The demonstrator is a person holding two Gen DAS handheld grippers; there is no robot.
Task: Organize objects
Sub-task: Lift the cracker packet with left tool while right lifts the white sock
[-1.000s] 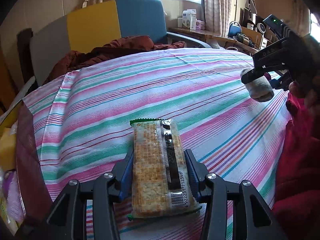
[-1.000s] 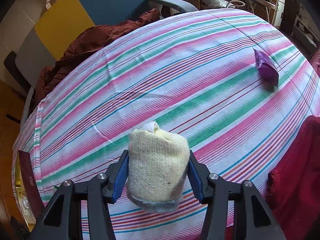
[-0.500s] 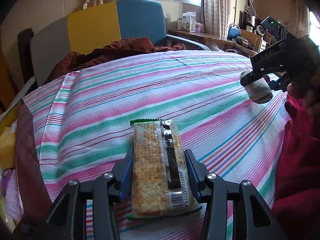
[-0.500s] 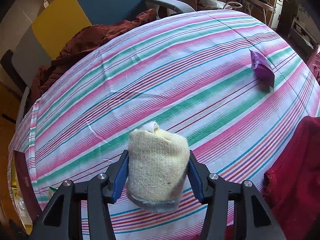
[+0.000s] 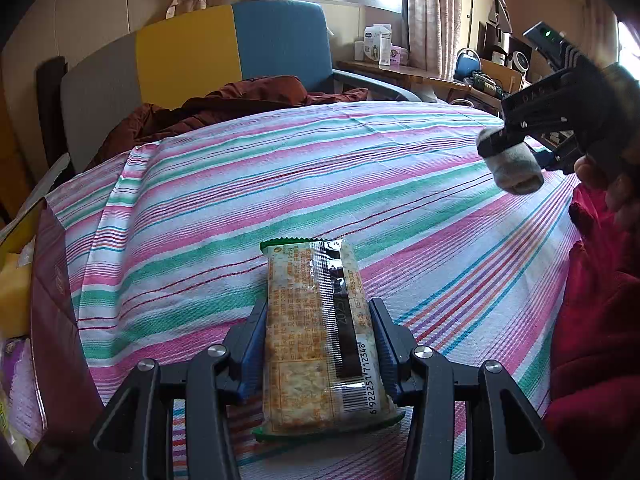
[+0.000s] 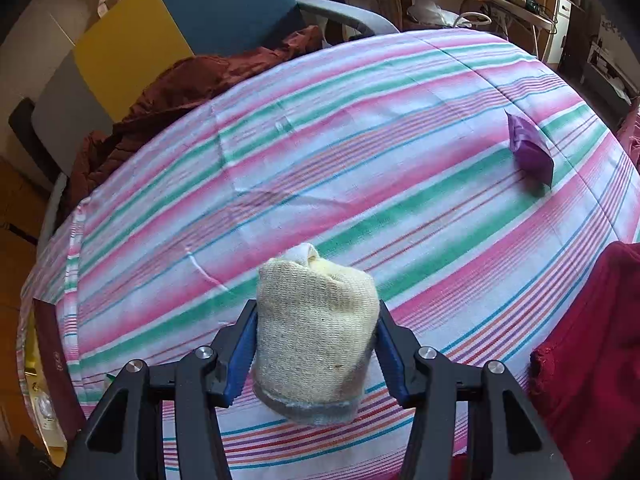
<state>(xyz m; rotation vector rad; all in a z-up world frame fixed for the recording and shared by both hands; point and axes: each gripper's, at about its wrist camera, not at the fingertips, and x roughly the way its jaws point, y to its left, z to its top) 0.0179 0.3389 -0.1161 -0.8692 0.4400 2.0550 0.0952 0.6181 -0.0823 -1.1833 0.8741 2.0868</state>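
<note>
My left gripper [image 5: 318, 320] is shut on a cracker packet [image 5: 316, 328] in clear wrap with green ends, held just above the striped tablecloth [image 5: 280, 184]. My right gripper [image 6: 316, 326] is shut on a rolled pale-yellow sock [image 6: 316, 332] with a grey cuff, held above the cloth. From the left wrist view, the right gripper [image 5: 516, 152] and the sock [image 5: 514, 168] hang at the far right, with a hand behind them. A purple packet [image 6: 530, 152] lies on the cloth at the right in the right wrist view.
A dark red box [image 5: 56, 304] stands at the table's left edge, with yellow and purple items inside. A brown garment [image 5: 224, 108] lies on a grey, yellow and blue chair [image 5: 188, 52] behind the table. Red fabric [image 5: 600, 320] hangs at the right. A cluttered desk [image 5: 400, 72] sits beyond.
In the left wrist view, the right gripper with the sock has drifted slightly up and to the right. The left gripper and the cracker packet have stayed put.
</note>
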